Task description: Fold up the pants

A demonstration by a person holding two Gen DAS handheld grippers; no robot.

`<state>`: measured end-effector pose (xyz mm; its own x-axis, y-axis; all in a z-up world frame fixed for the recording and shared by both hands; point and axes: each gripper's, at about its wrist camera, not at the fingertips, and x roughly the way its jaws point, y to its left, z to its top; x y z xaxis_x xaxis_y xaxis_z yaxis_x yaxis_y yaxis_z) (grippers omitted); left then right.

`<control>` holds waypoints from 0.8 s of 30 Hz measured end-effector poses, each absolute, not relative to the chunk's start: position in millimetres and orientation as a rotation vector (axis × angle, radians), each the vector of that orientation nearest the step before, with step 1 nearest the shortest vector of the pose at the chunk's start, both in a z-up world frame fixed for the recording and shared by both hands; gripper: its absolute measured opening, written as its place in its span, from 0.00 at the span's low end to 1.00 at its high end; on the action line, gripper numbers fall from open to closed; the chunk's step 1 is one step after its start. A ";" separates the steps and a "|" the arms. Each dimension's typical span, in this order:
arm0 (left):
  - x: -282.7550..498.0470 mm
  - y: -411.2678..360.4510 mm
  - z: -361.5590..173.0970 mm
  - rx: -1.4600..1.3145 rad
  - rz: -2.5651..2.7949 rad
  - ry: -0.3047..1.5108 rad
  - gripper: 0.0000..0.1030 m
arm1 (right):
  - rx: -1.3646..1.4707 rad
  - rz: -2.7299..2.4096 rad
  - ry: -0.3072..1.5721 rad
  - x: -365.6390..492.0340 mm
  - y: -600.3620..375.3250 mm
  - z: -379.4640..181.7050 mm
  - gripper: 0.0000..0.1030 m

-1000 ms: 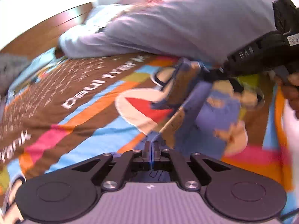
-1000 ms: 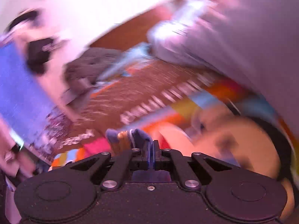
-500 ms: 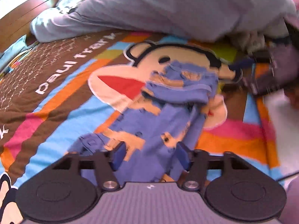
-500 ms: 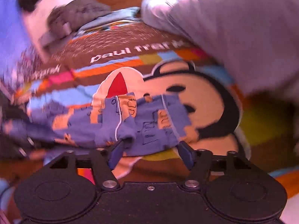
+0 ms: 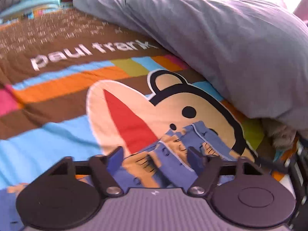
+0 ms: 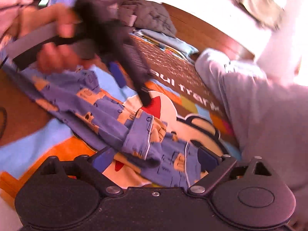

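Small blue pants with orange prints (image 6: 107, 115) lie rumpled on a colourful cartoon bedspread (image 5: 57, 127). In the left wrist view the pants (image 5: 173, 154) lie just ahead of and under my open left gripper (image 5: 156, 154), which holds nothing. In the right wrist view my right gripper (image 6: 154, 157) is open, with the pants' cuff end between its fingers. The left gripper (image 6: 130, 80) shows there too, held in a hand above the pants.
A large grey-lilac duvet (image 5: 231, 48) is bunched along the right side of the bed. Folded clothes and a grey item (image 6: 152, 19) lie near the wooden headboard (image 6: 202, 32). A fuzzy beige item (image 5: 281, 136) sits under the duvet's edge.
Both grippers were shut on the pants and held them up; they opened, and the pants now lie on the bedspread. Both grippers have shifted closer over the cloth.
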<state>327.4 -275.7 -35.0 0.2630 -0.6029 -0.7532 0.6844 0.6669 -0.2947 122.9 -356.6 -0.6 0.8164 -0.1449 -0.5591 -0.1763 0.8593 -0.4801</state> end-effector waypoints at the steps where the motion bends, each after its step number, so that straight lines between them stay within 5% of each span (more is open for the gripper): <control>1: 329.1 -277.9 -38.6 0.088 -0.877 0.988 0.51 | -0.590 0.018 0.624 124.5 -353.5 -4.2 0.81; 6: 338.3 -287.5 -50.0 0.105 -0.858 1.061 0.14 | -0.675 0.046 0.635 128.7 -346.7 -16.0 0.40; 12: 341.4 -295.2 -38.5 0.027 -0.825 1.085 0.03 | -0.603 0.074 0.664 134.6 -352.8 -18.3 0.12; 20: 330.3 -347.1 -16.8 -0.008 -0.871 1.074 0.05 | 0.213 -0.111 0.689 131.2 -450.8 7.2 0.09; 22: 327.5 -354.6 -19.9 -0.025 -0.871 1.081 0.13 | 0.412 -0.187 0.734 127.5 -477.4 -6.5 0.14; 24: 326.4 -356.3 -22.8 -0.038 -0.882 1.098 0.45 | 0.521 -0.209 0.726 120.6 -489.8 -12.2 0.25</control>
